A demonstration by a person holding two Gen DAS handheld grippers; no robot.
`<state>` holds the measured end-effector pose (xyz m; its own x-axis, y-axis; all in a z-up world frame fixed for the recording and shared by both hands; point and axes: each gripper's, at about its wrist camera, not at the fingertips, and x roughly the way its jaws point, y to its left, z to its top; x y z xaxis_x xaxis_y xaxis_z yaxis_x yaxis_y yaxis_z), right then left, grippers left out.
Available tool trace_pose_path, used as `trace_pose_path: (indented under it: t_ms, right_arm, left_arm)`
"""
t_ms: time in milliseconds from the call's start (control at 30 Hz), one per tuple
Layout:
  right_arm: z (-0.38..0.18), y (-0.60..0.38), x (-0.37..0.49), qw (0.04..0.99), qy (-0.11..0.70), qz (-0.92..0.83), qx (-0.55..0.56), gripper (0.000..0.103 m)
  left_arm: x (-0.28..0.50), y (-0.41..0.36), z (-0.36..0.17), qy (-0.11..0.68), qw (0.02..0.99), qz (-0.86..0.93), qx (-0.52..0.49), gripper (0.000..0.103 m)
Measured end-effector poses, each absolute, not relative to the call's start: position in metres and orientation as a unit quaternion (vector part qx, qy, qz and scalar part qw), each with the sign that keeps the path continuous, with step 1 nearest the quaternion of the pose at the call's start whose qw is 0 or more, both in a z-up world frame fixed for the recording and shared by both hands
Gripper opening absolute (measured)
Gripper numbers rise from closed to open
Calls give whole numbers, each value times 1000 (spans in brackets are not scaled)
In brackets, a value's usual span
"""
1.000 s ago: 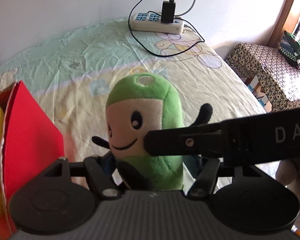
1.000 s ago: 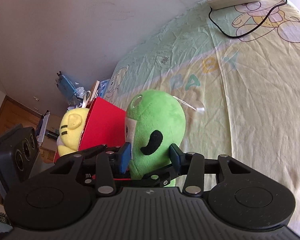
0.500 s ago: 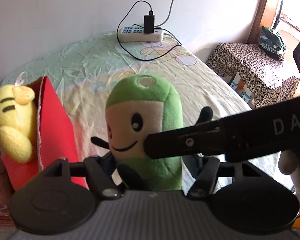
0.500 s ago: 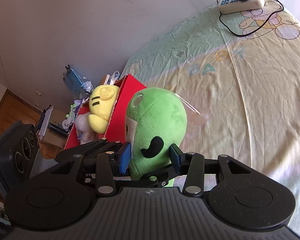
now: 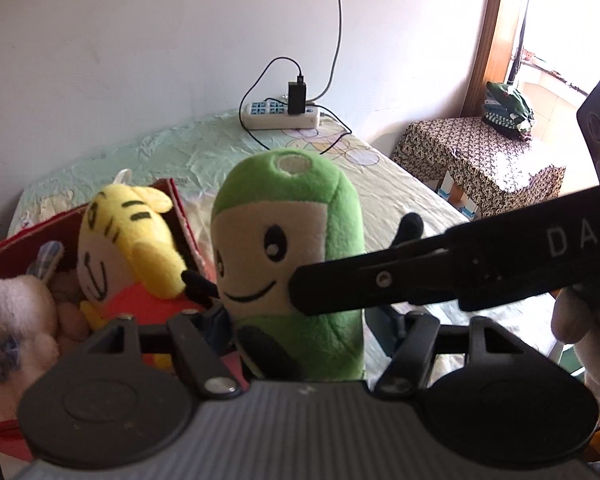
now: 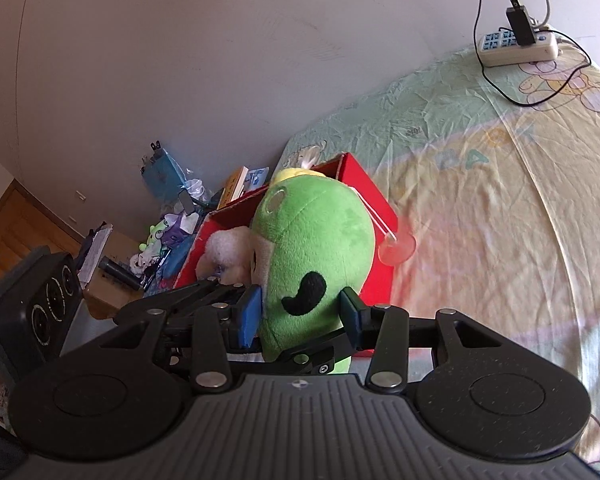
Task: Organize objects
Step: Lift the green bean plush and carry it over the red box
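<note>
A green plush toy with a smiling face hangs upright above the bed. My left gripper is shut on its lower body. My right gripper is shut on the same green plush toy, its blue pads pressing both sides; one of its black fingers crosses the toy's face in the left wrist view. Just left of the toy stands an open red box. A yellow tiger plush and a pale pink plush lie in it. The red box is partly hidden behind the toy.
A clear suction cup dangles on a string from the toy. A power strip with a charger and cables lies at the bed's far end. A patterned stool holds folded clothes. A cluttered desk stands beyond the box.
Both grippers have carried the green plush toy up and towards the red box. The box's inside, with the yellow tiger and pale plush, has come into view.
</note>
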<state>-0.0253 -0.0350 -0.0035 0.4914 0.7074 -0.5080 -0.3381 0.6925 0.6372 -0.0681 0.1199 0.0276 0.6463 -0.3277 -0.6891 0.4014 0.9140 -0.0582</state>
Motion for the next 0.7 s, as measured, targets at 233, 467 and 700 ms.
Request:
trace_pose_path:
  t_ms: [233, 467, 700]
  right_arm:
    - [11, 1, -29, 841, 366, 330, 224, 46]
    - [20, 45, -13, 847, 345, 357, 190, 46]
    - [6, 84, 17, 841, 359, 369, 164, 46]
  left_arm:
    - [-81, 159, 45, 336, 920, -195, 47, 67]
    - [-79, 206, 54, 312, 934, -169, 33, 68]
    - [-56, 244, 38, 322, 937, -137, 14, 67]
